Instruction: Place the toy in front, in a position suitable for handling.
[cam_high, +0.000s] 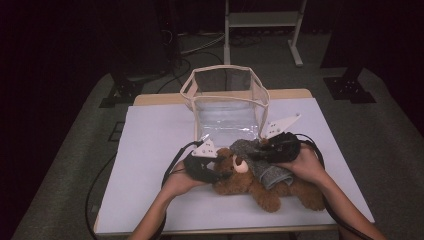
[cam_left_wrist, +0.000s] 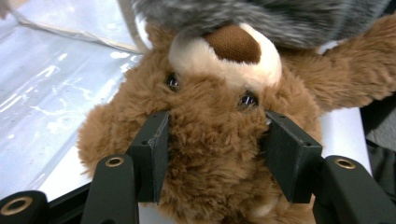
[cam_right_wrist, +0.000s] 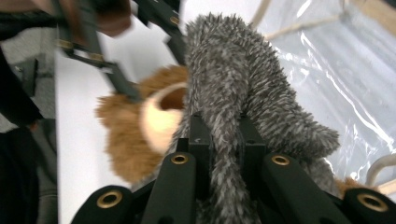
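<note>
A brown teddy bear (cam_high: 250, 186) lies on its back on the white table top (cam_high: 150, 150). In the left gripper view its head (cam_left_wrist: 210, 107) sits upside down between my left gripper's (cam_left_wrist: 217, 154) jaws, and both pads (cam_left_wrist: 156, 149) press into the fur. A grey fuzzy garment (cam_high: 262, 160) drapes over the bear's chest and up past its snout. My right gripper (cam_right_wrist: 225, 140) is shut on a fold of that grey garment (cam_right_wrist: 243, 79), just right of the bear's muzzle (cam_right_wrist: 159, 116). In the high view the left gripper (cam_high: 220, 172) and right gripper (cam_high: 257, 150) meet over the bear.
A clear plastic bag with a cream frame (cam_high: 225, 95) stands open behind the bear, and its shiny sheet (cam_left_wrist: 46, 93) lies close to the head. Cables trail off both grippers toward the table's front edge. White surface (cam_high: 145, 190) lies left of the hands.
</note>
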